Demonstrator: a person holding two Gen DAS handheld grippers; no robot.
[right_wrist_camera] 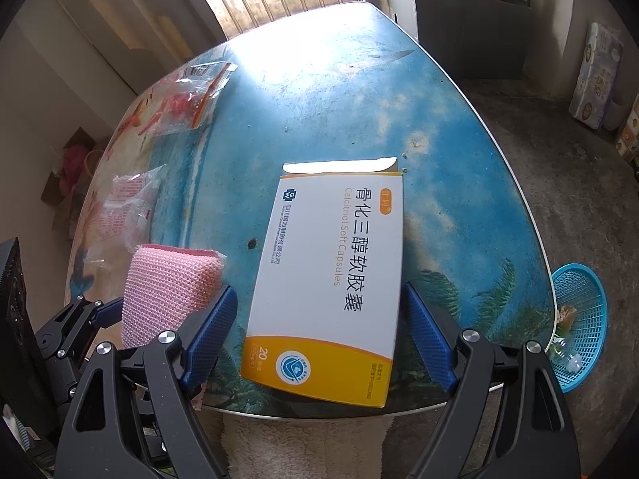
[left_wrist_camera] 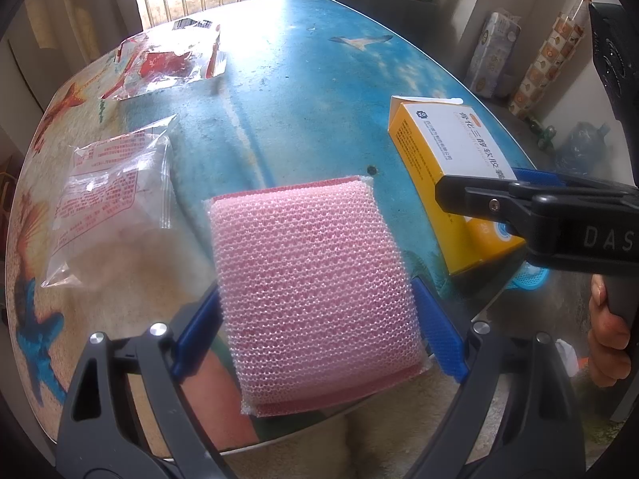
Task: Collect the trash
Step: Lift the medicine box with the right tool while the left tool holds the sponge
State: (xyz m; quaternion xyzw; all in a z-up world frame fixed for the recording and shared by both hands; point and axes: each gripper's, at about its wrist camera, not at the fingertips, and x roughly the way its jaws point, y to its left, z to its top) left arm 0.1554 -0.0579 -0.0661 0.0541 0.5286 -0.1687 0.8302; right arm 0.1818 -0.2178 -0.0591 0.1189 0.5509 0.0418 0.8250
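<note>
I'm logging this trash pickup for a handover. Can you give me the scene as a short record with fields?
surface: table with beach print
left gripper: straddles pink scrubbing sponge, grip unclear
right gripper: open around medicine box, pads clear of it
box state: lying flat, far end flap open
loose wrappers: clear bag with red print; red and clear wrapper
bin: blue mesh basket on floor beside table

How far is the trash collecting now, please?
Done: a few scraps lie in the blue basket. In hand: the left hand-held gripper brackets the pink sponge, the right hand-held gripper the medicine box. Left: the clear wrapper and the red wrapper on the table.
</note>
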